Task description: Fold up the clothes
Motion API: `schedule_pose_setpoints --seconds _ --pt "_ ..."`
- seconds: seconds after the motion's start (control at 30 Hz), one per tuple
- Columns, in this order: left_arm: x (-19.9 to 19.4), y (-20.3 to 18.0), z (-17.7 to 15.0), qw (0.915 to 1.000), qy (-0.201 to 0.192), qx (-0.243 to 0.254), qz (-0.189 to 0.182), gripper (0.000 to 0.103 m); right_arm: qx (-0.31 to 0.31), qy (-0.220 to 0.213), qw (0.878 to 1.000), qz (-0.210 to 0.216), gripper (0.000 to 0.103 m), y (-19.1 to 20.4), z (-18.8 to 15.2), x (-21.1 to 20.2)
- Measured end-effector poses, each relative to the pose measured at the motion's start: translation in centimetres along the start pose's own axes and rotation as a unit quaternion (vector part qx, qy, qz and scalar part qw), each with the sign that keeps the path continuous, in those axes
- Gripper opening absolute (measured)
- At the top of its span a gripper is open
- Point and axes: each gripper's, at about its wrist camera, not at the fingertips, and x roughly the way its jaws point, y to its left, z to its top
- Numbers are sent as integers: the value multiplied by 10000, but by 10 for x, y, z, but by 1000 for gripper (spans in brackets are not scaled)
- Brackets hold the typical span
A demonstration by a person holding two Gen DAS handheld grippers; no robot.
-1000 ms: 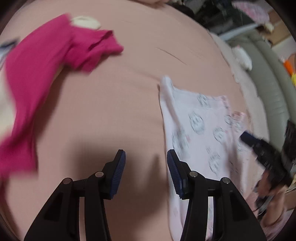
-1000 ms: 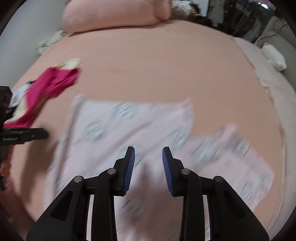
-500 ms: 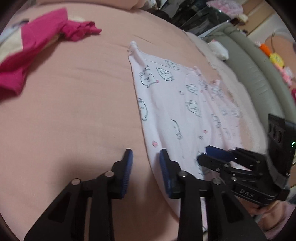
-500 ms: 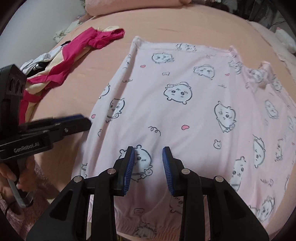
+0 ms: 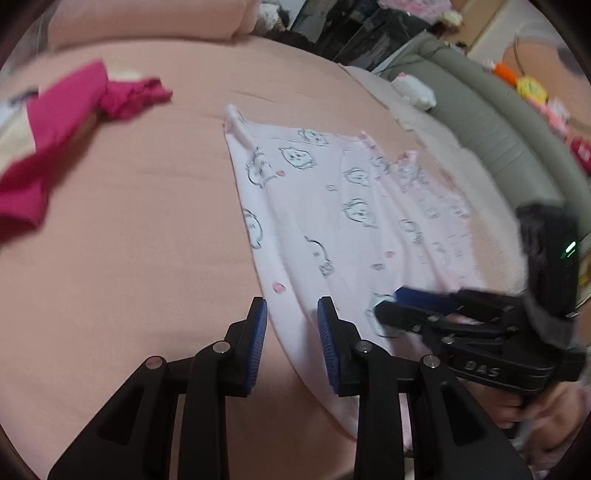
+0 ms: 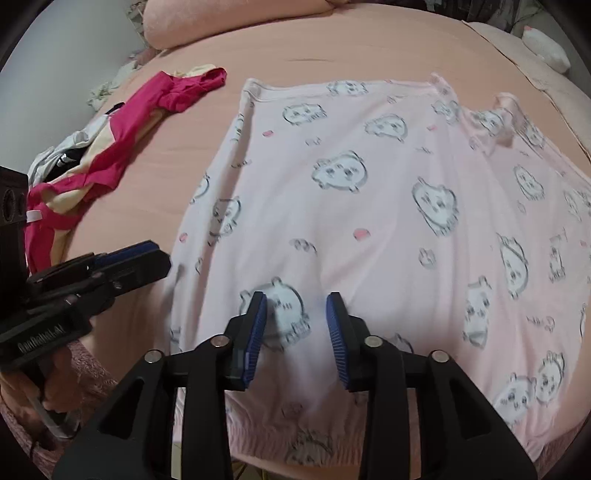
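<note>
Pale pink cotton, printed with grey cartoon animal faces and small pink hearts, makes up the garment [image 6: 369, 206] that lies spread nearly flat on the salmon-pink bed sheet [image 5: 122, 236]. Its ribbed hem runs along the near edge of the bed in the right wrist view, and its far edge ends in a narrow band with a small ruffled bump toward the right. The garment's left side edge runs straight away from the near edge, with a broad strip of bare sheet beside it.

Past that strip a crumpled magenta fabric garment [image 6: 122, 147] lies on a heap of cream and white clothes, well apart from the pink one. A long peach pillow [image 6: 236, 18] sits at the head of the bed, with open sheet between it and the garment's far edge. To the right the sheet meets a paler pink blanket edge and a grey-green padded rail [image 5: 498, 136].

The left gripper [image 5: 291, 332] hangs just over the garment's left side edge near the hem, its blue-padded jaws parted with nothing between them. The right gripper [image 6: 295, 325] hovers over the hem area, jaws likewise parted and empty, above a printed face. Each tool is seen from the side in the other's camera, held by a hand [image 5: 535, 417] at the bed's near edge.
</note>
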Motion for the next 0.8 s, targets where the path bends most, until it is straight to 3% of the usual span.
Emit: schedule_pose_setpoints --seconds 0.23,0.4,0.57,0.67,0.8 --pt "17 -11 0 9990 273 301 163 30 -289 13 9993 -224 35 10 14 21" --pt "30 -38 -5 9905 426 926 924 26 -102 -55 9991 -412 35 0 3 14" --pt "25 -33 -3 9900 525 744 1080 3 -179 48 9982 -577 35 0 0 4" --pt "20 -25 -4 9904 600 641 1066 3 -413 146 9955 -842 35 1 -4 8" --pt "11 -22 -9 9902 592 617 1103 3 -453 176 9956 -799 35 -2 -9 7"
